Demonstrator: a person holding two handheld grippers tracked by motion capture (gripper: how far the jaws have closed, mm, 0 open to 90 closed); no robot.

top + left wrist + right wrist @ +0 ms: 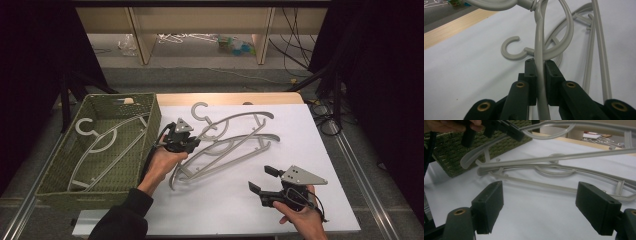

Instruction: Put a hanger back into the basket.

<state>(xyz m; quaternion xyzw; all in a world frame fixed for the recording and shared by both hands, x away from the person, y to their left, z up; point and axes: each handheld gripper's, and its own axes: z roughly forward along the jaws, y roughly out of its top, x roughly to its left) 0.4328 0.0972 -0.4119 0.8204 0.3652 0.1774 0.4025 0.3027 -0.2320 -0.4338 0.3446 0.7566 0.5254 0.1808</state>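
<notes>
At the left of the tabletop (300, 200) a green woven basket (60, 175) is sitting, and a grey hanger (107, 142) is lying in it — hook toward the far left corner, body slanting down toward the near side. Just right of the basket, the left tongs (192, 144) are clamping a second grey hanger (235, 125); in the left gripper view their jaws are pressing together on its thin rod (539, 72), which is running straight up between them to the hook's neck at the top of that view. This held hanger is stretching with its long axis from near left to far right, its hook (200, 111) pointing toward the far edge, and in the right gripper view its near end is hanging clear of the white sheet. A third hanger (227, 152) is lying flat on the sheet just under and beside it, running the same slanted way — the two are overlapping. Farther right, near the front edge, the right tongs (264, 179) are hovering with their jaws standing wide apart and nothing between them, aiming left toward the hangers.
</notes>
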